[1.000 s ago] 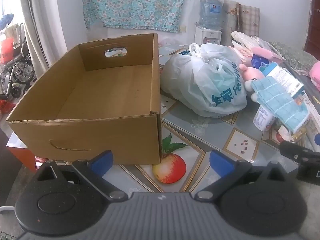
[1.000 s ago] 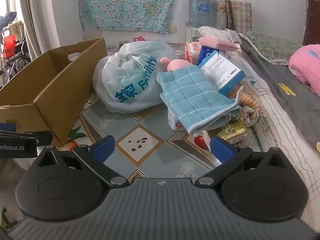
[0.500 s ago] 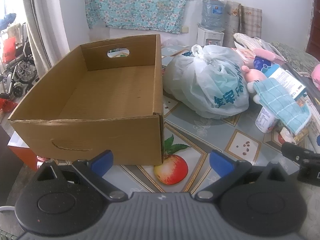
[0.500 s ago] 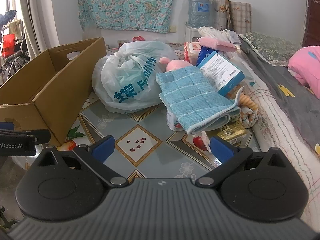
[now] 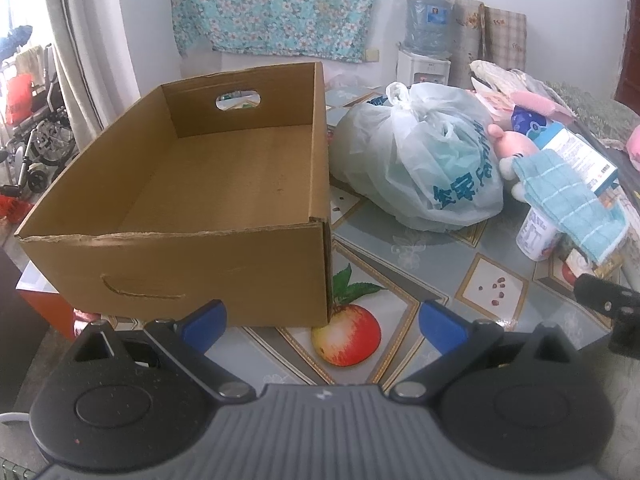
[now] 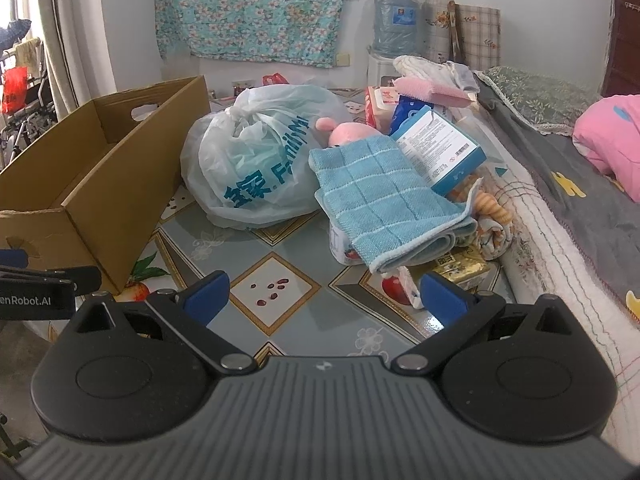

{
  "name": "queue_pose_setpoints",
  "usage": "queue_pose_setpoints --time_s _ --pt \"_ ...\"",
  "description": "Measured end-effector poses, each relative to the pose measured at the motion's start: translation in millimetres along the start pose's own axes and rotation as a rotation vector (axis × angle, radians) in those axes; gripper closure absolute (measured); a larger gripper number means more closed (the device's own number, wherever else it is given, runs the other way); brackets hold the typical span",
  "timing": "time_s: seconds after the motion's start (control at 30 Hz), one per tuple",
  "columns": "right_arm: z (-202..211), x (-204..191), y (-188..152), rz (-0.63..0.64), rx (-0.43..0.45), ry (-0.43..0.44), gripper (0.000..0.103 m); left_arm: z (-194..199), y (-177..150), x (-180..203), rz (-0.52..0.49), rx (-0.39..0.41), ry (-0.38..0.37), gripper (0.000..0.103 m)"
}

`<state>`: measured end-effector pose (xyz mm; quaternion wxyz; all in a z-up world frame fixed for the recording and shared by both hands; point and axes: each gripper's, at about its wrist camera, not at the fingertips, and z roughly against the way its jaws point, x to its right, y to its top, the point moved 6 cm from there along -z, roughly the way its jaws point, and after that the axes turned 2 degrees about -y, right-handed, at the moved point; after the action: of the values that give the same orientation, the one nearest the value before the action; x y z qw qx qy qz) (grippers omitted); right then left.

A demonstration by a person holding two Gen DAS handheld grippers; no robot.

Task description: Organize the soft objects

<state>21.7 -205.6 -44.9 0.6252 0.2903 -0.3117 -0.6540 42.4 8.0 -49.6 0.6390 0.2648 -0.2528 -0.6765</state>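
Note:
An empty cardboard box (image 5: 192, 200) (image 6: 100, 184) stands on the table's left side. Beside it lies a tied white plastic bag (image 5: 424, 160) (image 6: 260, 160) with blue print. A folded blue towel (image 6: 384, 200) (image 5: 572, 204) is draped over a pink plush toy (image 6: 352, 132) (image 5: 516, 144) and a white cup. My left gripper (image 5: 324, 322) is open in front of the box's near right corner, holding nothing. My right gripper (image 6: 326, 296) is open too, low over the tablecloth short of the towel.
A blue-and-white carton (image 6: 440, 148), a pink cloth (image 6: 428, 88), a yellow pack (image 6: 460, 272) and other clutter crowd the table's right edge. A quilted bed (image 6: 560, 200) runs along the right. A water dispenser (image 6: 394, 24) stands at the back wall, a wheelchair (image 5: 36, 136) far left.
Both grippers have pulled back and risen slightly, so the box, bag and towel look a little farther off. Nothing on the table has moved. Both stay open.

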Motion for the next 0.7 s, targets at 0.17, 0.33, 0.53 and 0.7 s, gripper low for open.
queue_pose_setpoints --time_s 0.17,0.33,0.53,0.7 --pt "-0.8 -2.3 0.0 0.002 -0.002 0.002 0.001 -1.6 -1.5 -0.3 0.002 -0.005 0.003 0.0" --pt "-1.4 -3.1 0.0 0.003 -0.004 0.002 0.001 -2.4 -2.0 -1.5 0.002 -0.008 0.004 0.0" --pt "-1.5 -2.7 0.1 0.003 -0.004 0.002 0.001 -3.4 -3.2 -1.9 0.001 -0.012 0.003 0.0" --pt "-3.3 -3.8 -0.8 0.005 -0.008 0.002 0.001 -4.4 -3.9 -1.6 -0.001 -0.016 0.004 0.0"
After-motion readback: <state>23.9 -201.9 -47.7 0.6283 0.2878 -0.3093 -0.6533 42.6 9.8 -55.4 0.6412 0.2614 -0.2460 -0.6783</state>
